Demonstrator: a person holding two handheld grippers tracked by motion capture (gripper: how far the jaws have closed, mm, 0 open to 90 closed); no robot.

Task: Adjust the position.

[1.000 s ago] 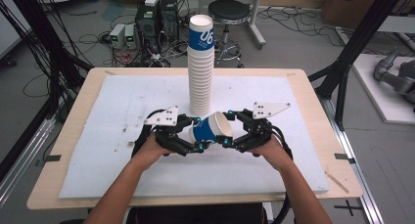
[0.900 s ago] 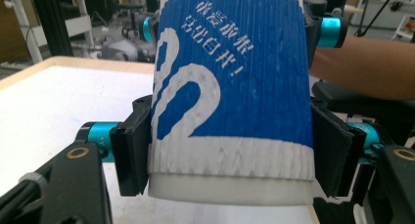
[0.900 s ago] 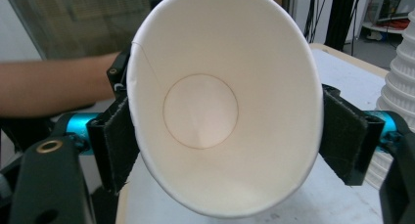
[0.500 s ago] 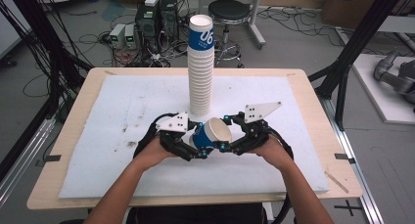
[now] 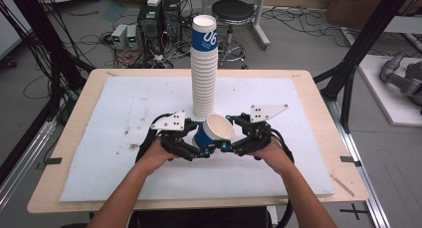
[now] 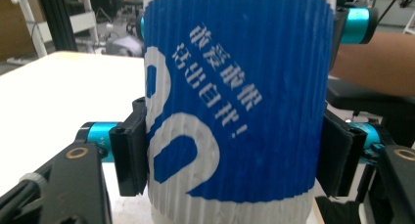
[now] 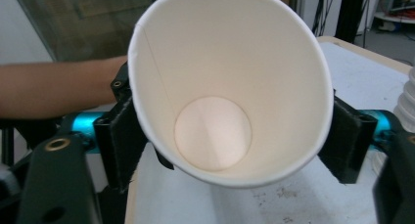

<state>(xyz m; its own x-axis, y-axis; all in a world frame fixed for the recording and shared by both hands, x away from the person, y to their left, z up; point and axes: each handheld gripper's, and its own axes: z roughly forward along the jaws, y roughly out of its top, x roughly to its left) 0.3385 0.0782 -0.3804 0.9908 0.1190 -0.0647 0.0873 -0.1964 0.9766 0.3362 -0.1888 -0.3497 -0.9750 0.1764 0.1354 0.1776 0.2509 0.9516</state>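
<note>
Blue-and-white paper cup [image 5: 213, 133] lay tilted between both tools: left gripper [image 5: 195, 149] clamped its ribbed wall, right gripper [image 5: 230, 140], jaws just closing, squeezed its rim.

Readable text: white "06" on the blue band of the top cup of the tall white ribbed paper-cup stack [image 5: 204, 68], upper centre of the high view. The blue-and-white ribbed paper cup [image 6: 230, 101] in the left gripper view carries large white numerals, partly cut off, plus two slanted lines of white Chinese characters ending in "!".
</note>
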